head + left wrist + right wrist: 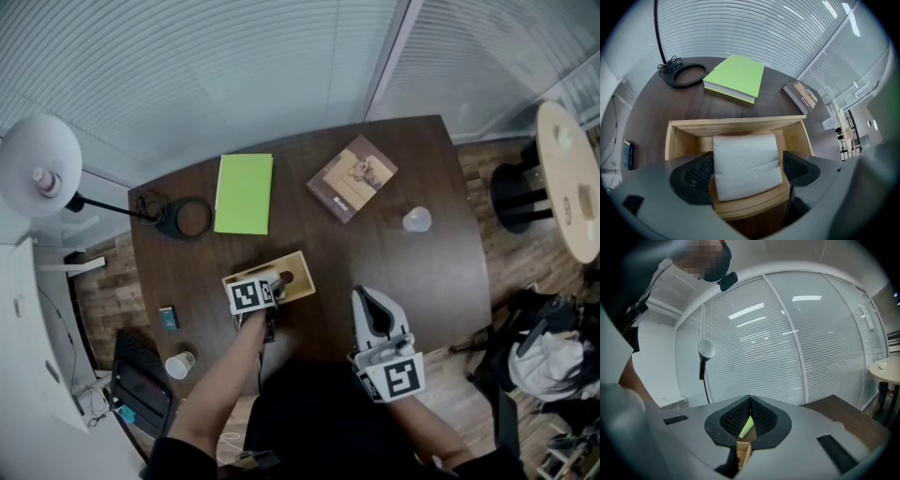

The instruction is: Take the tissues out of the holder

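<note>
Slatted blinds back a dark wooden table (394,272) where an open-topped wooden holder (736,125) sits near the front edge. Only the left gripper view shows the tissues (745,154): a folded white stack, faintly creased, standing in the holder. The left gripper (749,171) straddles it with jaws wide, the right pad clear of the stack. The head view hides the tissues under that gripper's marker cube but shows a green book (244,192) and a brown book (352,178) beyond. The right gripper (750,404), pinched closed and empty, hangs off the table's near edge.
</note>
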